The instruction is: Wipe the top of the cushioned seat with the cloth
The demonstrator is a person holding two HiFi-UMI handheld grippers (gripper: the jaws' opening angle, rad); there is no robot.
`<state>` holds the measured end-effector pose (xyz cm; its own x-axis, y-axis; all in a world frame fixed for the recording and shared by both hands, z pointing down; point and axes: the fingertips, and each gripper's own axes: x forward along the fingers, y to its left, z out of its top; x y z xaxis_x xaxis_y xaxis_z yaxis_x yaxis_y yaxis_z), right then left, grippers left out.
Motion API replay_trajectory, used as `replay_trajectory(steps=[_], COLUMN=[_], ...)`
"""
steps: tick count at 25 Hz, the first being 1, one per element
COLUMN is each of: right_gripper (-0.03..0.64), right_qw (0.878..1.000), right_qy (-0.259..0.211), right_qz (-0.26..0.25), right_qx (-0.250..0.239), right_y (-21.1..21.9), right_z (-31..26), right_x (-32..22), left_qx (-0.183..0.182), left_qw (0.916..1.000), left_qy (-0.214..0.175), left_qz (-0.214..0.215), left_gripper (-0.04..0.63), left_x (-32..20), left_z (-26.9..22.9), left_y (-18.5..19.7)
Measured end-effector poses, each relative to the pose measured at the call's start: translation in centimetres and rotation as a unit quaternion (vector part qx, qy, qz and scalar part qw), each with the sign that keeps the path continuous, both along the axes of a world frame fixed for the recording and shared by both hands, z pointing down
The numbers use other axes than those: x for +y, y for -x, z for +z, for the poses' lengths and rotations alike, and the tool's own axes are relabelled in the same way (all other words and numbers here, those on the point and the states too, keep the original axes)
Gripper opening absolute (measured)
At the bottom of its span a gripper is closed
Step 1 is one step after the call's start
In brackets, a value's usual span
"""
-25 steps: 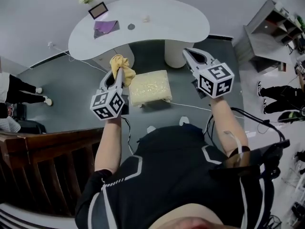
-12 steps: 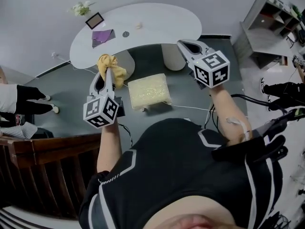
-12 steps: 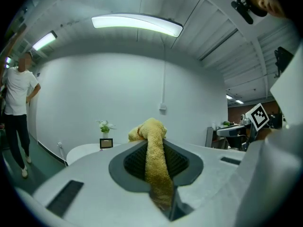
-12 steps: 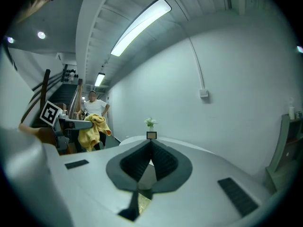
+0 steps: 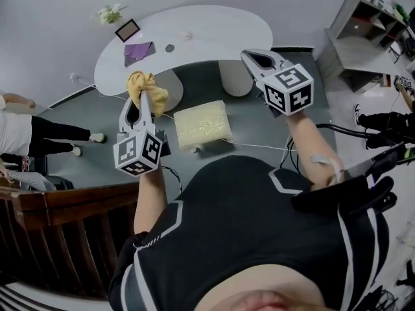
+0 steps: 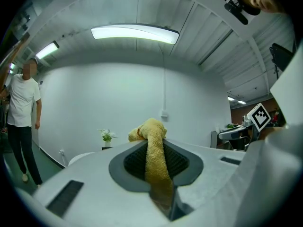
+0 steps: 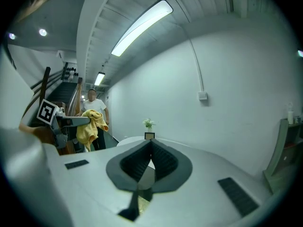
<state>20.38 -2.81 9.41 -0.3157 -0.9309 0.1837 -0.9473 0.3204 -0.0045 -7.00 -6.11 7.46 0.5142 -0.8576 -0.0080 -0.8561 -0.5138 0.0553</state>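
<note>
The cushioned seat (image 5: 201, 123) is a small pale yellow square stool on the grey floor, between and below my two grippers. My left gripper (image 5: 143, 96) is held in the air to the left of the seat, shut on a yellow cloth (image 5: 146, 87) that bunches past its tips. In the left gripper view the cloth (image 6: 153, 155) runs down between the closed jaws. My right gripper (image 5: 257, 59) is raised to the right of the seat, its jaws closed with nothing in them. The right gripper view shows the cloth (image 7: 92, 126) and the left gripper off to the left.
A white curved table (image 5: 188, 41) stands beyond the seat with a purple cloth (image 5: 139, 50), a picture frame (image 5: 128, 29) and a small plant (image 5: 106, 13). A person (image 5: 39, 135) stands at the left. A wooden railing (image 5: 58, 225) lies lower left, grey shelves (image 5: 366, 28) upper right.
Both grippers have risen and shifted slightly left in the view, away from above the seat. The cloth stays clamped in the left gripper. The person at the left has moved.
</note>
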Motion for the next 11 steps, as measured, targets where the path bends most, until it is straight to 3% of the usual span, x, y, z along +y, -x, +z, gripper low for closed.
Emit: replay_trajectory(steps=[11], right_gripper=[0.005], right_qw=[1.0], right_qy=[-0.007], right_qz=[-0.005], right_qx=[0.0], right_y=[0.05], right_z=[0.07], right_x=[0.19], left_qx=[-0.004], left_qw=[1.0], left_qy=[-0.004], left_qz=[0.007], left_gripper=[0.063], left_x=[-0.17], left_z=[-0.15], left_y=[-0.96])
